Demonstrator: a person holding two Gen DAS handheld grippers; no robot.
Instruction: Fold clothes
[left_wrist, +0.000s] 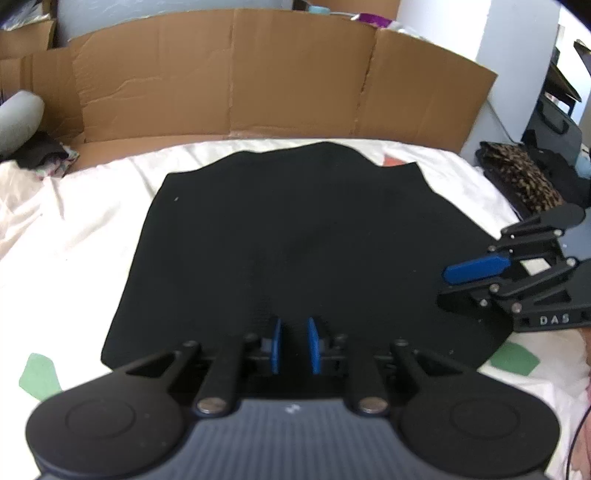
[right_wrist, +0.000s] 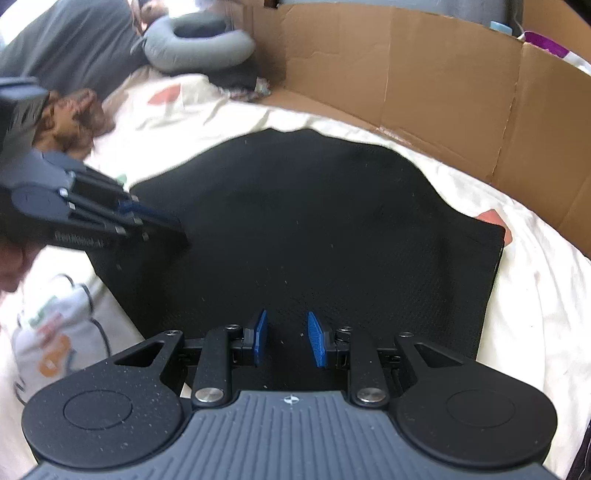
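A black garment (left_wrist: 295, 229) lies flat on the white bed sheet (left_wrist: 74, 240), roughly rectangular with a wavy far edge. My left gripper (left_wrist: 294, 323) hovers over its near edge, blue pads (left_wrist: 275, 345) apart with nothing between them. My right gripper (left_wrist: 443, 286) comes in from the right over the garment's right edge. In the right wrist view the garment (right_wrist: 314, 221) fills the middle. The right gripper (right_wrist: 286, 315) stands open above its near edge, and the left gripper (right_wrist: 183, 232) reaches over its left corner.
A folded cardboard wall (left_wrist: 229, 74) stands along the far side of the bed. A grey neck pillow (right_wrist: 199, 48) and dark clothes lie at the far left corner. Leopard-print fabric (left_wrist: 517, 177) sits beyond the bed's right edge.
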